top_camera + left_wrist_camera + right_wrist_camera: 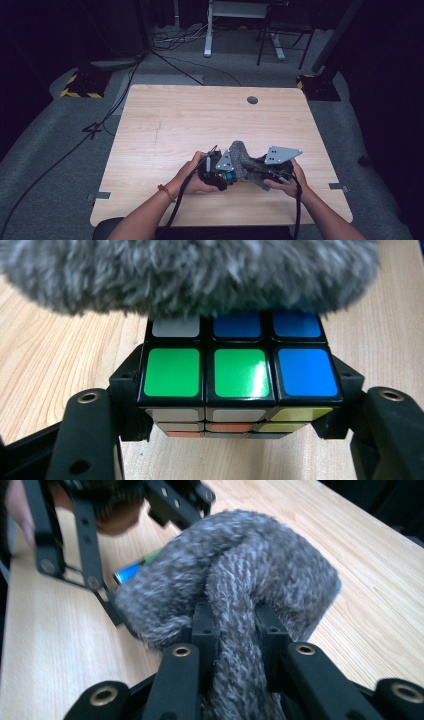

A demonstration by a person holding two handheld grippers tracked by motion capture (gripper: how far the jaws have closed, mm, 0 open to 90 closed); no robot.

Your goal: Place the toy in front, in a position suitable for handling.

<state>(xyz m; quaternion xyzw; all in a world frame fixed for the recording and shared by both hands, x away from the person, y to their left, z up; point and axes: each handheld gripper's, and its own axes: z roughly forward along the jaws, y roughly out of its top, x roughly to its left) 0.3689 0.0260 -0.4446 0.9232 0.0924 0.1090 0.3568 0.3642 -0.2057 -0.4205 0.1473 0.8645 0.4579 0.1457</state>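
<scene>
Here, your left gripper (240, 405) clamps the multicoloured plastic puzzle cube (239, 372) above the pale wooden table (165, 120), while your right gripper (235, 630) pinches the grey fuzzy cloth (235, 575) draped over the cube's far edge at its 12 o'clock. Draw the cloth steadily across, holding the cube level. Only the table's round grommet hole (252, 100) lies at 12 o'clock, well apart; nothing obstructs.

Both forearms reach in side by side; the left gripper (220, 172) has its jaws clamped on its load, and the right gripper (260, 170) pinches likewise, close beside it
</scene>
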